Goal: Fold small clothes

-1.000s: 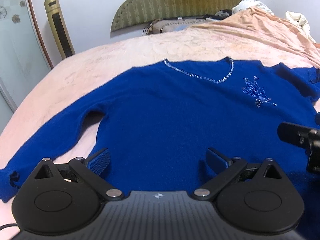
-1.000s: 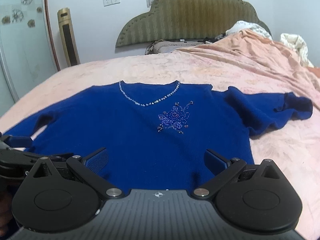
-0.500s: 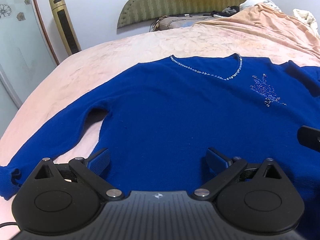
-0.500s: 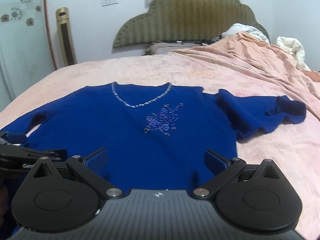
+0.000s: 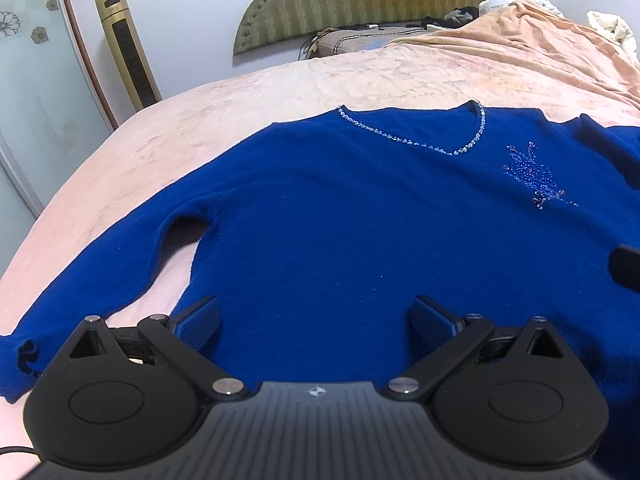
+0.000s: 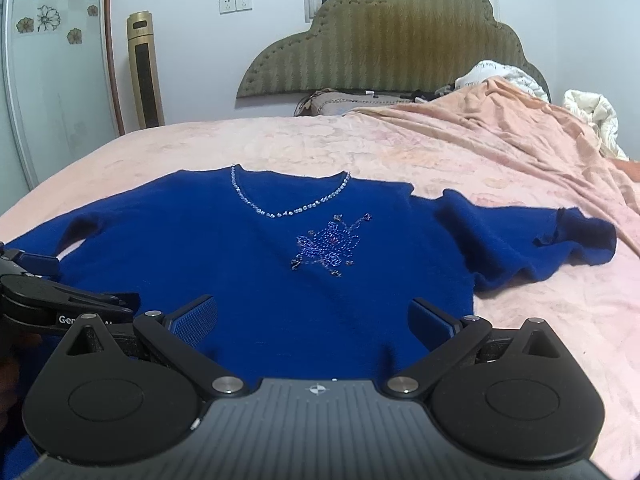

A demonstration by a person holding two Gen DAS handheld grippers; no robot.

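A royal-blue sweater [image 5: 360,220] [image 6: 248,264] lies flat and face up on the pink bed, neckline with a beaded trim [image 6: 288,210] pointing to the headboard. A beaded motif [image 6: 328,246] sits on its chest. One sleeve stretches to the left [image 5: 100,280], the other lies bunched on the right [image 6: 532,240]. My left gripper [image 5: 316,320] hovers open over the hem's left part, nothing between its fingers. My right gripper [image 6: 314,320] is open over the hem's right part. The left gripper's body [image 6: 48,304] shows at the right wrist view's left edge.
The pink bedspread [image 6: 360,140] reaches a green padded headboard [image 6: 400,40]. A rumpled peach blanket [image 6: 520,120] and white bedding [image 6: 588,108] lie at the back right. A gold tower fan [image 6: 144,72] stands against the wall by a glass door [image 5: 32,100].
Both grippers have drawn back a little and tilted up, so the sweater sits lower in the views. Both stay open. The sweater has not moved.
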